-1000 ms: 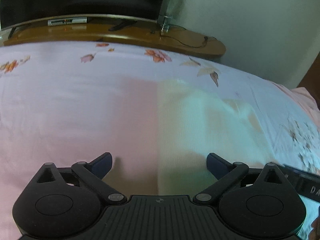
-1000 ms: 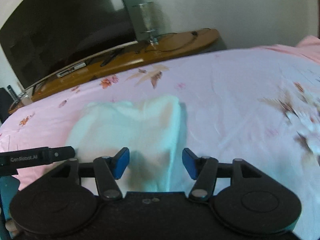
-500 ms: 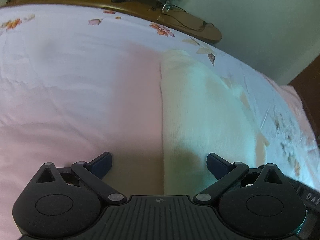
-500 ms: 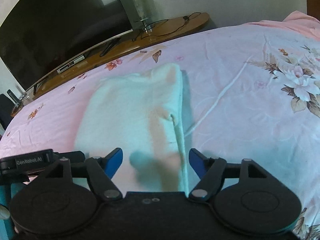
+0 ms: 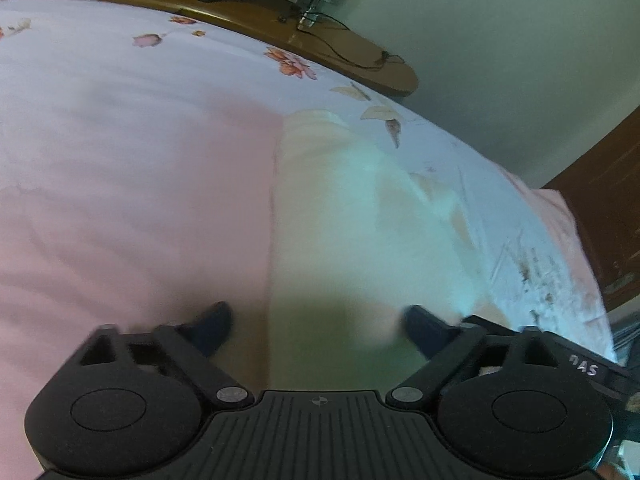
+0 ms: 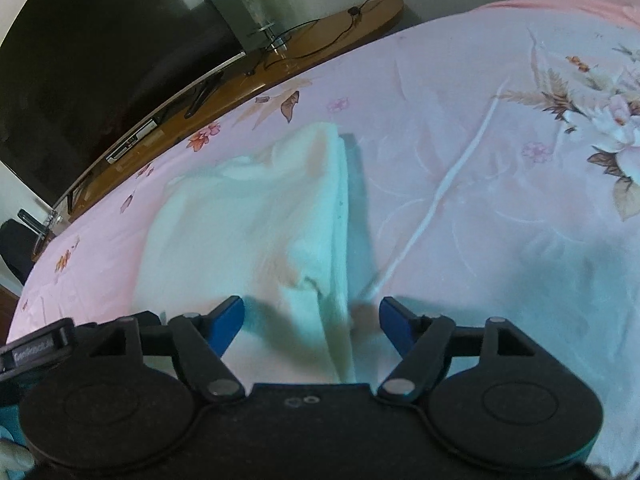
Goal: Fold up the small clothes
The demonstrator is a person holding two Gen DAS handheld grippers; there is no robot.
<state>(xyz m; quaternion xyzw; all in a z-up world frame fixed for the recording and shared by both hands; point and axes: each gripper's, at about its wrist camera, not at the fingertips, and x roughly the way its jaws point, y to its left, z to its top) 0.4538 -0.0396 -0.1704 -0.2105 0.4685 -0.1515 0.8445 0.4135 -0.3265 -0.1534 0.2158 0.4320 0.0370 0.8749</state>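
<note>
A bed (image 5: 120, 184) fills most of both views, spread with a pink sheet (image 6: 500, 208) printed with flowers and leaves. Beyond its far edge runs a long wooden surface (image 6: 224, 92) carrying a big dark TV (image 6: 100, 60), a clear glass stand (image 6: 252, 4) and a black cable (image 6: 320, 40) trailing along the wood. A pale wall (image 5: 500, 60) rises behind it, and in the left view a dark wooden panel (image 5: 608, 216) stands off at the right edge.

On the sheet lies the garment (image 6: 248, 220), pale cream and already doubled over, roughly oblong, running away from the two claws toward the wooden surface. Its left side is a straight edge in the left view (image 5: 340, 240); its right side shows stacked layers with a dark shadow beside it in the right view (the cloth there puckers a little near the claw).

The left claw (image 5: 316, 330) hangs over the near end of the garment, astride its left edge: one finger (image 5: 212, 328) is over bare sheet, the other over the cloth. Its jaws are wide but closing, cloth lies under the gap, and neither pad presses on it. This view is blurred.

The right claw (image 6: 312, 320) sits over the garment's near right edge, one blue finger (image 6: 228, 320) over cloth and the other beside the fold over the sheet. Its jaws are opening, the folded edge lies between them, and nothing is gripped.
</note>
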